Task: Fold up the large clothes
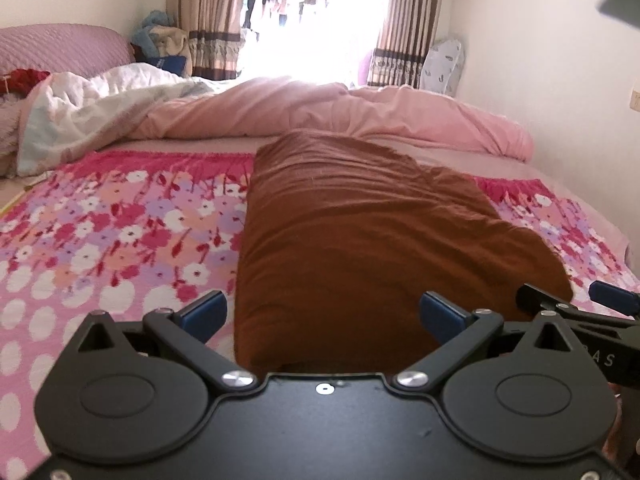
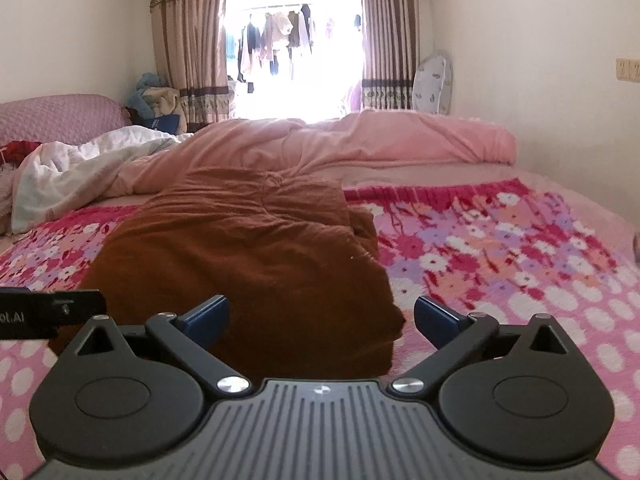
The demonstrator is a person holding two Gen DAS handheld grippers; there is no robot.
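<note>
A brown garment (image 1: pixel 352 232), folded into a long strip, lies on the flowered bedspread (image 1: pixel 100 232) and runs away from me. My left gripper (image 1: pixel 322 314) is open and empty, its blue pads either side of the garment's near end. The right gripper shows at that view's right edge (image 1: pixel 576 304). In the right wrist view the brown garment (image 2: pixel 248 256) lies ahead and to the left. My right gripper (image 2: pixel 322 318) is open and empty above the garment's near right corner. The left gripper's tip shows at that view's left edge (image 2: pixel 60 308).
A pink duvet (image 1: pixel 360 108) and a white quilt (image 1: pixel 80 104) are heaped along the bed's far side. A pink pillow (image 1: pixel 60 46) lies far left. Curtains (image 2: pixel 188 40) frame a bright window. The wall (image 1: pixel 560 60) runs close on the right.
</note>
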